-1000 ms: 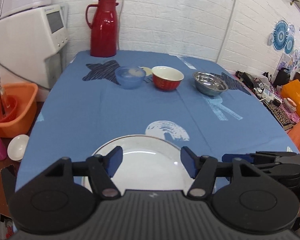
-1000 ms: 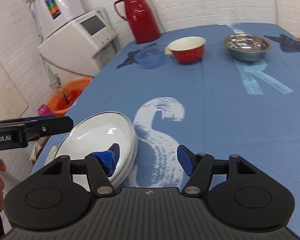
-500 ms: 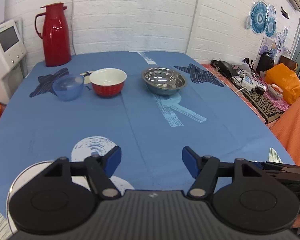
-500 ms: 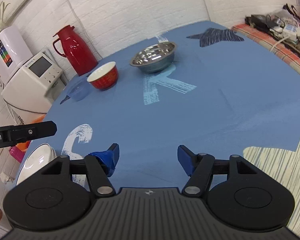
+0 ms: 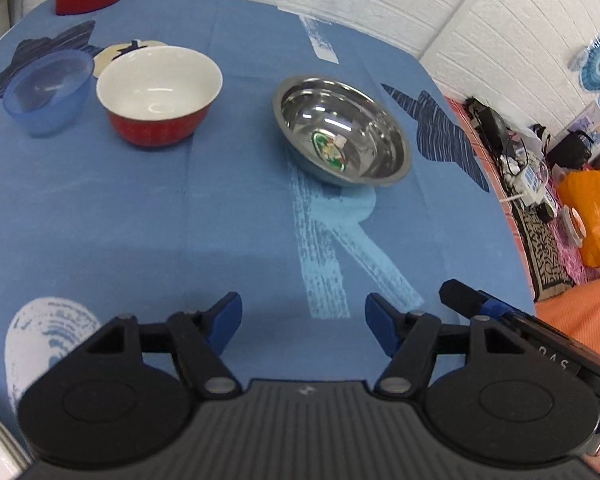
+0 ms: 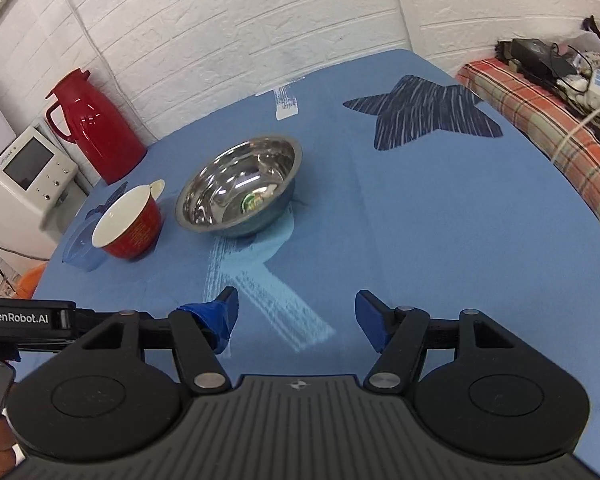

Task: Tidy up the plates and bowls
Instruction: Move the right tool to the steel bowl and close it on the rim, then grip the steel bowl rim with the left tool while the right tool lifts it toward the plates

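Round stainless-steel bowl (image 6: 240,188) at 12 o'clock, the biggest, so nest into it. Red ceramic bowl with white inside (image 5: 159,94) at 11, translucent blue plastic bowl (image 5: 47,90) at 10. Left gripper (image 5: 303,323) and right gripper (image 6: 296,318) both spread wide, empty. Pinch a rim and lift level.

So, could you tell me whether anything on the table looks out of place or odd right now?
Mostly tidy: all three bowls stand upright and nothing is spilled. Two oddities: the shiny steel bowl has a green sticker inside its bottom, and the right tool has blue tape bunched around one fingertip, unlike its partner.
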`<state>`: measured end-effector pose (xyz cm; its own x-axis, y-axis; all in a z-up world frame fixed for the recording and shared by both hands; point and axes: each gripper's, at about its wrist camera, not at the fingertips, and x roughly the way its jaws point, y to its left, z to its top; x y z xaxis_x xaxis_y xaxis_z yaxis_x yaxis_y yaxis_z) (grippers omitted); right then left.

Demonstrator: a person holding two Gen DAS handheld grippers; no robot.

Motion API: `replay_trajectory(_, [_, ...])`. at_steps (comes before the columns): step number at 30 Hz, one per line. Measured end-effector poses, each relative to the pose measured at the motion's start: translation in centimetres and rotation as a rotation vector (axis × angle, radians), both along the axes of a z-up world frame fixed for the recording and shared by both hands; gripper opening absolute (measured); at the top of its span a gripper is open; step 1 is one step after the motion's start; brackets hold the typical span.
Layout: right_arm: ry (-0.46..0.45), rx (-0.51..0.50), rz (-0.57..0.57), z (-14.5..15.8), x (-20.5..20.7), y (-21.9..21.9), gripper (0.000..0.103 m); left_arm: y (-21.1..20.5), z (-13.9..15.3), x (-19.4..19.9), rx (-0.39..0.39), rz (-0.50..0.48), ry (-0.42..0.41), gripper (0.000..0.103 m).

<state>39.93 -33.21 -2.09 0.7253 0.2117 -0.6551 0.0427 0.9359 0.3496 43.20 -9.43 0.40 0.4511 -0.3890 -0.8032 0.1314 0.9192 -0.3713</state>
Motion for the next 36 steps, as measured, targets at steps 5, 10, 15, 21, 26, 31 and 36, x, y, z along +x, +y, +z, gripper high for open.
replay_trajectory(5, [-0.048,-0.068,-0.003,1.4,7.3,0.5,0.051,-0.5,0.8,4.6,-0.077,0.170,-0.029,0.068])
replay_trajectory(10, [0.019,-0.232,0.041,0.3,13.8,2.4,0.051,-1.1,-0.7,7.3,-0.071,0.297,-0.014,0.068])
replay_trajectory(15, [0.080,-0.334,0.090,-1.8,16.5,3.4,0.051,-2.5,-2.6,9.4,-0.038,0.356,0.006,0.068])
replay_trajectory(21, [0.077,-0.357,0.109,-2.6,17.4,4.0,0.050,-2.6,-3.3,10.4,-0.009,0.379,-0.017,0.068])
replay_trajectory(26, [0.048,-0.331,0.137,-2.4,16.6,4.1,0.023,-3.0,-3.2,10.9,0.043,0.334,-0.024,0.033])
replay_trajectory(31, [0.063,-0.360,0.176,-1.8,14.0,5.0,0.016,-3.1,-2.4,9.8,0.034,0.253,-0.019,0.011])
replay_trajectory(36, [0.048,-0.322,0.201,-0.5,7.9,5.2,0.017,-2.2,-0.3,4.0,0.056,0.129,-0.064,0.011])
